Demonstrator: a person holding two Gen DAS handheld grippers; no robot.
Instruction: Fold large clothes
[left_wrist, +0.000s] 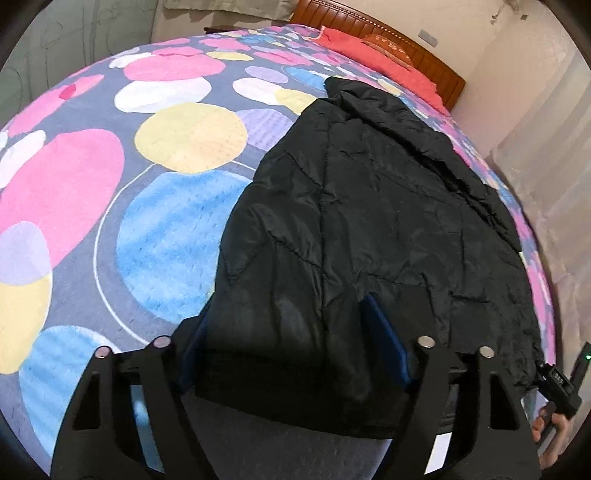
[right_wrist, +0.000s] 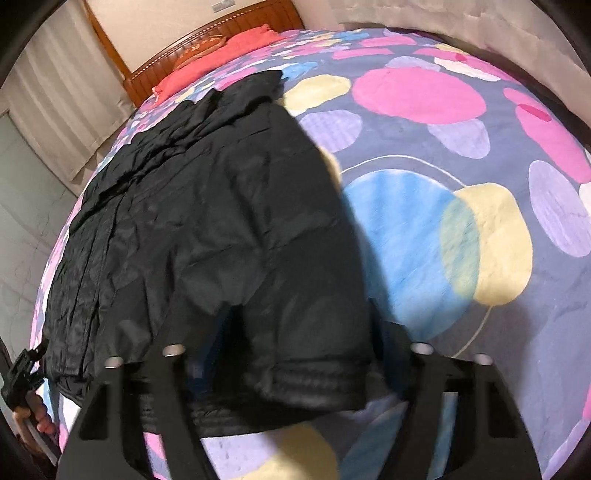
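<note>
A large black quilted jacket lies lengthwise on a bed with a spotted cover. It also shows in the right wrist view. My left gripper stands open around the jacket's near hem, blue pads on either side of bunched fabric. My right gripper is also open at the near hem, with the ribbed hem draped between its fingers. The other gripper shows at the frame edge in each view.
A red pillow and a wooden headboard are at the far end of the bed. Curtains and a wall stand beside the bed on the jacket's side. The spotted cover stretches wide on the other side.
</note>
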